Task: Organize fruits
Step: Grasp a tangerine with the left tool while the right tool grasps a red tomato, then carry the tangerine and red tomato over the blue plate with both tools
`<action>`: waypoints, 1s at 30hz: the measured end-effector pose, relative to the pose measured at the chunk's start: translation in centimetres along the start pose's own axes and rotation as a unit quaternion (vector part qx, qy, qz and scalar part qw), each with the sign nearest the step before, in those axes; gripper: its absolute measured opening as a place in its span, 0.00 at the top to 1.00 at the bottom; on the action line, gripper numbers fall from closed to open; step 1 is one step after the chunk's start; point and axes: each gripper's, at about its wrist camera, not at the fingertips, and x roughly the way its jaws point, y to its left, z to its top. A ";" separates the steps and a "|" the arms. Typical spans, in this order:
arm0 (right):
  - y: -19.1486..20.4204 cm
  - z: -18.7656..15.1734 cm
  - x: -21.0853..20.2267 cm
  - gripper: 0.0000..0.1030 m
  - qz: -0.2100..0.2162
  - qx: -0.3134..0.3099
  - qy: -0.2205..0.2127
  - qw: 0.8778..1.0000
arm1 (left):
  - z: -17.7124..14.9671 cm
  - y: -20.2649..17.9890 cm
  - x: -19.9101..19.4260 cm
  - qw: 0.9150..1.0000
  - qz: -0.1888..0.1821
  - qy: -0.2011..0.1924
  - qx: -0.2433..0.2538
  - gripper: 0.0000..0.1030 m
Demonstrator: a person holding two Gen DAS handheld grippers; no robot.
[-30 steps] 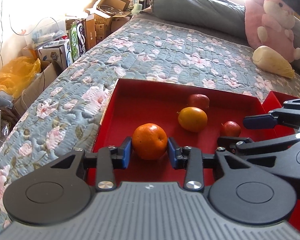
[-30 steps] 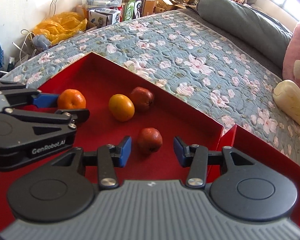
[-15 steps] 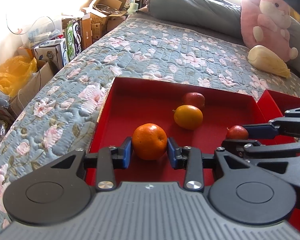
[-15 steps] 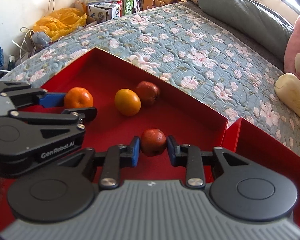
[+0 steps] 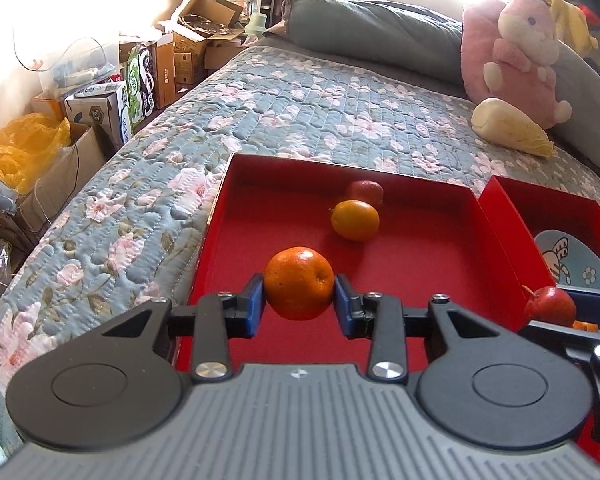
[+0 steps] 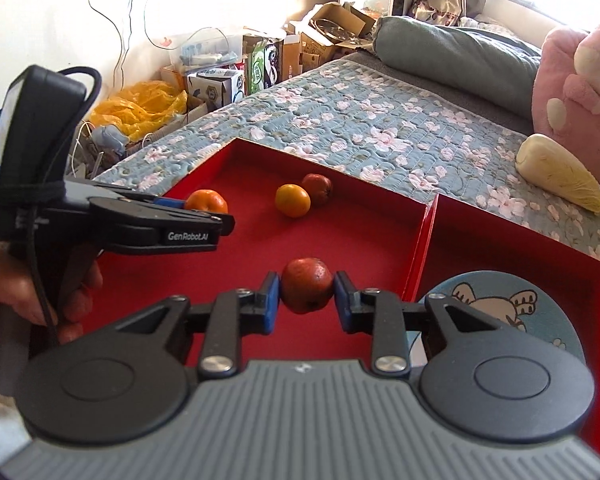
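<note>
A home bedroom: a bed with a floral quilt [image 5: 308, 112], a grey pillow [image 5: 372, 36], a pink plush toy [image 5: 516, 52], and cardboard boxes [image 5: 196, 40] along the wall.

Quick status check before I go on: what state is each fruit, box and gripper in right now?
Left gripper: shut on the orange.
Right gripper: shut on the red apple.
Yellow-orange fruit: loose in the big red box, touching the second red apple.
Small red box: open, holding a blue plate.
Cabbage: lying on the quilt.
</note>
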 end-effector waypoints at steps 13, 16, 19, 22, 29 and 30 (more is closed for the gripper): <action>-0.9 -3.3 -4.5 0.68 0.010 0.024 -0.015 1.000 | -1.1 -4.1 -3.9 0.999 0.001 -0.017 0.046 0.59; -1.6 -3.7 -5.7 0.68 0.007 0.029 -0.023 0.999 | -1.4 -5.6 -5.0 0.998 -0.010 -0.022 0.054 0.59; -2.3 -4.1 -6.8 0.68 0.001 0.033 -0.029 0.999 | -1.6 -7.4 -6.0 0.997 -0.021 -0.030 0.068 0.59; -3.1 -4.5 -7.8 0.68 -0.006 0.036 -0.033 0.999 | -1.7 -8.9 -6.8 0.996 -0.030 -0.038 0.078 0.59; -5.5 -6.2 -10.5 0.68 -0.034 0.047 -0.040 0.998 | -1.8 -11.5 -8.0 0.994 -0.054 -0.046 0.085 0.59; -5.9 -6.5 -10.6 0.68 -0.038 0.051 -0.039 0.997 | -1.8 -12.0 -8.1 0.993 -0.059 -0.047 0.088 0.59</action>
